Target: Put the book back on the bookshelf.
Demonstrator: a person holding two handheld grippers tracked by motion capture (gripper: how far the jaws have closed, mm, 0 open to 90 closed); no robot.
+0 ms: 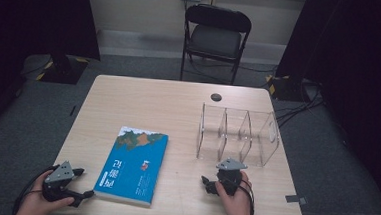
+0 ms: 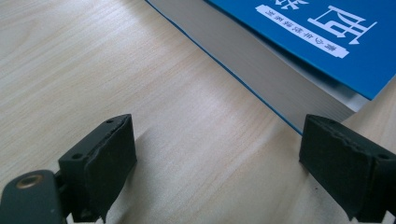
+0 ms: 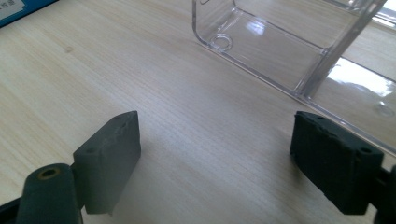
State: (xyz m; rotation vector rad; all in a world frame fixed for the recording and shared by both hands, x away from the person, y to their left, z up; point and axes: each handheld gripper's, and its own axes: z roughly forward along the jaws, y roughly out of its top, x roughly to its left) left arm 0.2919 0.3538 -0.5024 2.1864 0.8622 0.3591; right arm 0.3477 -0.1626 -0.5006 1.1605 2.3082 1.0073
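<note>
Where fingers part – book [image 2: 299,42] pages, organizer [image 3: 280,46] floor.

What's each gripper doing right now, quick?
Left gripper: open, holding nothing, beside the blue book.
Right gripper: open, holding nothing, near the clear organizer.

On the table [image 1: 189,95], the book [image 1: 134,165] lies left of the divided organizer [image 1: 238,135]. A chair [image 1: 215,36] stands behind the table. The left hand-held gripper [image 1: 81,183] sits just left of the book, the right hand-held gripper [image 1: 208,184] before the organizer.
</note>
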